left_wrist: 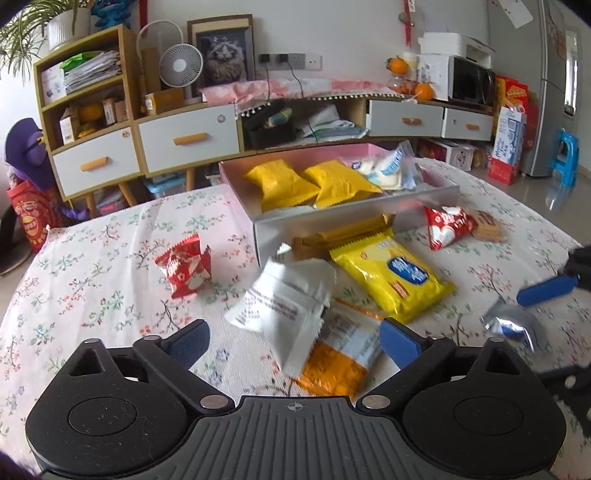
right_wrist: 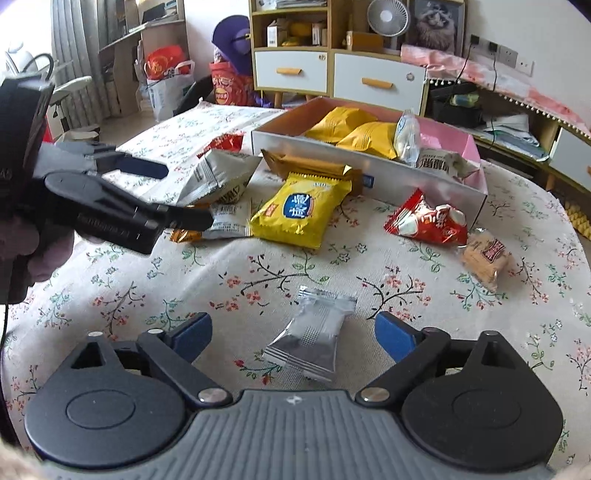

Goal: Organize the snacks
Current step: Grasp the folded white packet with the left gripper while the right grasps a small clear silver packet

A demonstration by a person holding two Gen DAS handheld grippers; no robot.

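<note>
White wall (left_wrist: pixel 332 33), wooden drawer cabinet (left_wrist: pixel 188 138), fan (left_wrist: pixel 181 65), fridge (left_wrist: pixel 550 92)

Left gripper (left_wrist: pixel 293 341): jaws spread wide, nothing between the blue pads, held low and level; right gripper (right_wrist: pixel 293 334): jaws likewise wide apart, empty, angled down; hand (right_wrist: pixel 22 240) gripping the left unit's handle.

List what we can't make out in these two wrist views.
- Brown packet: right wrist view, mostly covered by the yellow biscuit pack; label not visible.
- Orange packet: left wrist view, upper part hidden under the white pouch, which is motion-blurred; print unreadable.
- Box floor: both views, near wall and packets hide it.
- Silver packet: left wrist view, blurred; sharp in the right wrist view between the open right gripper fingers.
</note>
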